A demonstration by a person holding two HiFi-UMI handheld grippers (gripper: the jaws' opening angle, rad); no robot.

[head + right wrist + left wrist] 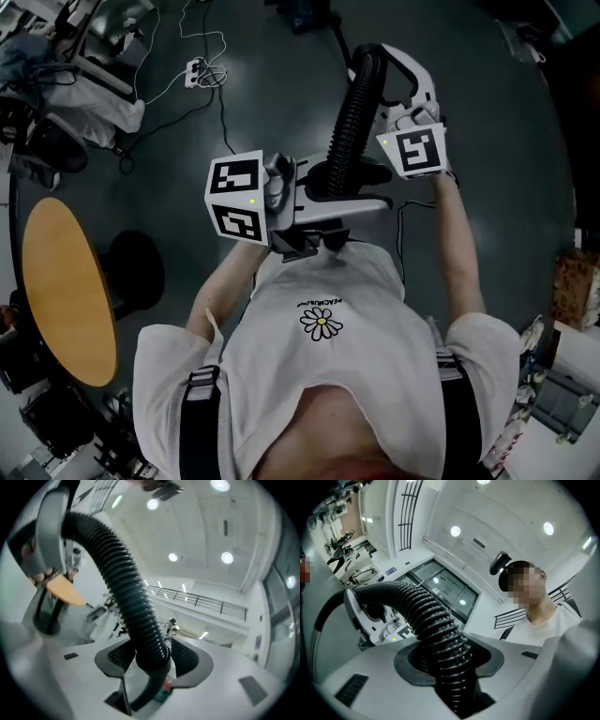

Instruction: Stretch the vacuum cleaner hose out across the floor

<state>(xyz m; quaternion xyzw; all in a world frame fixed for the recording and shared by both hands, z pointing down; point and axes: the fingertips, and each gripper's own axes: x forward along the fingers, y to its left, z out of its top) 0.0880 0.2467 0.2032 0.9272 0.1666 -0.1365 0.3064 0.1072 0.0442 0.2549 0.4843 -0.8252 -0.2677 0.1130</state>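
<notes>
- Jaws of the left gripper (450,663) stand fairly narrow and are clamped on the ribbed black hose (429,613), with the dark pads (410,663) pressed against its sides.
- The right gripper (151,656) has its jaws set somewhat wider. The hose (117,573) passes between them near its smooth cuff, and the mesh pads (185,657) sit just beside it on both sides with no squeeze visible.
- In the head view the left gripper (352,192) reaches across in front of the person's chest. The right gripper (372,114) comes in from the right, farther along the hose (354,112).
- The hose is off the floor. It rises from the left grip, runs through the right jaws and curves over into a grey-white handle piece (412,75).
- The dark floor (506,141) lies open ahead and to the right.
- A round wooden table (66,291) stands to the left, and a power strip with cables (199,71) lies ahead on the left. Boxes (574,281) crowd the right edge.
</notes>
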